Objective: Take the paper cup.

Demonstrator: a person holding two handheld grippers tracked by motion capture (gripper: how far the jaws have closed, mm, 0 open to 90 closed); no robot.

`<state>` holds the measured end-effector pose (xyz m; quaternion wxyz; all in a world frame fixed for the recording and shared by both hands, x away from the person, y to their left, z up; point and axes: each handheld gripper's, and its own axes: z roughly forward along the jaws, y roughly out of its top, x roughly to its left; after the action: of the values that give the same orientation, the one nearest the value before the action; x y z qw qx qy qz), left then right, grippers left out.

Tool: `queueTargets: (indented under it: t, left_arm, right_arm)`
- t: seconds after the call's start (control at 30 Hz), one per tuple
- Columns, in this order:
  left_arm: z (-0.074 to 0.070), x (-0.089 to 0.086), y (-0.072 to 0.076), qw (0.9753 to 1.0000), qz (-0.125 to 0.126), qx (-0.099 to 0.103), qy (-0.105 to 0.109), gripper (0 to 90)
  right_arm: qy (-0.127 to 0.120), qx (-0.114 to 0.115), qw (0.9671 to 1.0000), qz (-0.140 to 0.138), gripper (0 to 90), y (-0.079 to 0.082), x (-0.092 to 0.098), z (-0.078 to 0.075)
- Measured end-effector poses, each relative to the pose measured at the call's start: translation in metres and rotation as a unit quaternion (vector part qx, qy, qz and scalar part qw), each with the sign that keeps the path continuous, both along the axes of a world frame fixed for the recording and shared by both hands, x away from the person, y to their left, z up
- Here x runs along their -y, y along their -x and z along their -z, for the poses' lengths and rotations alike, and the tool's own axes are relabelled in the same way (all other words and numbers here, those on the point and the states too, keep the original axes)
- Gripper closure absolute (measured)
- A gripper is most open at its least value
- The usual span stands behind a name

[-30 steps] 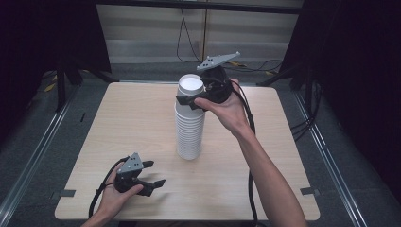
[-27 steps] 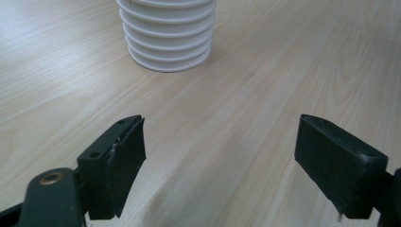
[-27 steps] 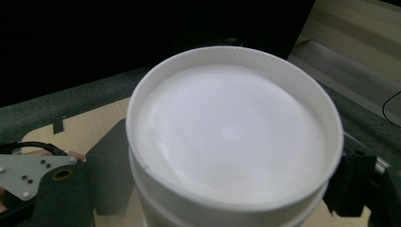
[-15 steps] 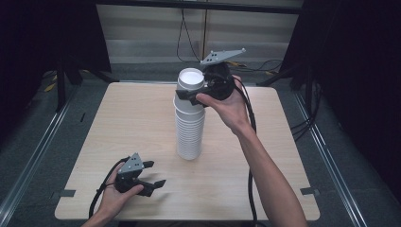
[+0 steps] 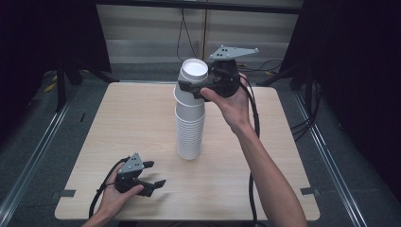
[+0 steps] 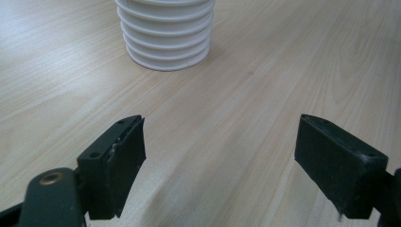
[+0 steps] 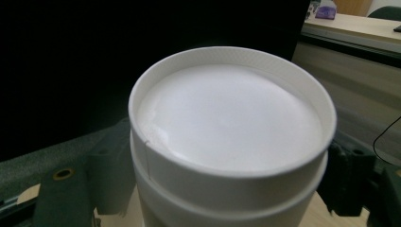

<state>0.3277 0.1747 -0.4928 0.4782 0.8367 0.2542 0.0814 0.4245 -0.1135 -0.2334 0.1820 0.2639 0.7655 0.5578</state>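
a: high view first. what does the right gripper (image 5: 191,90) have?

b: its black jaws are closed around the topmost white paper cup (image 5: 193,78), bottom up, at the head of the tall stack of white upturned paper cups (image 5: 189,127). that cup sits tilted and partly lifted off the ones below.

a: and from the right gripper view?

b: the same cup's (image 7: 231,137) round white base faces the camera, with a dark jaw pressed against each side of its wall.

a: where's the stack?

b: standing near the middle of the pale wooden table (image 5: 118,123).

a: the left gripper (image 5: 153,174)?

b: low by the table's near left edge, well apart from the stack. in the left gripper view its jaws stand wide apart with nothing between them, only wood grain, and the bottom rims of the stack (image 6: 165,38) lie ahead.
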Motion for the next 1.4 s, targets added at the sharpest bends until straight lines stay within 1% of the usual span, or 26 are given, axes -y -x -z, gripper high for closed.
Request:
queueTargets:
  t: [0.07,0.13,0.17,0.23,0.4,0.53,0.7,0.8,0.9,0.97,1.0,1.1,1.2,1.33,1.4]
  left_arm:
    - [0.0,0.0,0.0,1.0,0.002,0.001,0.002,16.9]
    - [0.0,0.0,0.0,1.0,0.0,0.001,0.0,16.9]
    - [0.0,0.0,0.0,1.0,0.001,-0.002,0.001,16.9]
    - [0.0,0.0,0.0,1.0,0.0,-0.003,0.001,16.9]
    - [0.0,0.0,0.0,1.0,0.0,-0.002,0.001,16.9]
    - [0.001,0.0,0.0,1.0,0.002,-0.002,0.003,16.9]
    - [0.0,0.0,0.0,1.0,0.002,-0.001,-0.002,16.9]
    - [0.001,0.0,0.0,1.0,0.0,-0.001,0.0,16.9]
    - [0.001,0.0,0.0,1.0,0.001,-0.001,-0.002,16.9]
    - [0.001,0.0,0.0,1.0,0.001,-0.001,-0.002,16.9]
    - [0.001,0.0,0.0,1.0,0.001,-0.001,-0.002,16.9]
    - [0.001,0.0,0.0,1.0,0.001,-0.001,-0.003,16.9]
    - [0.001,0.001,0.0,1.0,0.002,-0.003,-0.002,16.9]
    - [0.001,0.001,-0.001,1.0,0.002,-0.003,-0.003,16.9]
    - [0.001,0.001,0.0,1.0,0.002,-0.003,-0.002,16.9]
  right_arm:
    - [-0.014,0.001,0.9999,-0.001,20.9,0.0,0.002,-0.001]
    - [-0.021,0.006,0.9998,-0.001,20.9,-0.001,0.004,-0.001]
    - [-0.025,0.008,0.9997,-0.002,20.9,0.0,0.004,-0.002]
    - [-0.026,0.012,0.9996,0.0,21.0,0.001,0.004,-0.002]
    - [-0.05,0.02,0.9985,-0.004,21.0,0.001,0.006,-0.004]
    - [-0.055,0.037,0.9978,-0.011,21.1,0.002,0.006,-0.004]
    - [-0.07,0.046,0.9963,-0.015,21.1,0.003,0.008,-0.006]
    - [-0.081,0.047,0.9955,-0.014,21.1,0.003,0.01,-0.006]
    - [-0.087,0.053,0.9947,-0.013,21.2,0.004,0.013,-0.007]
    - [-0.084,0.059,0.9947,-0.014,21.2,0.005,0.013,-0.007]
    - [-0.087,0.061,0.9942,-0.016,21.2,0.006,0.013,-0.006]
    - [-0.097,0.06,0.9933,-0.013,21.2,0.007,0.016,-0.006]
    - [-0.11,0.065,0.9917,-0.013,21.2,0.009,0.02,-0.006]
    - [-0.107,0.066,0.9919,-0.014,21.2,0.012,0.023,-0.008]
    - [-0.111,0.067,0.9915,-0.015,21.2,0.014,0.025,-0.009]
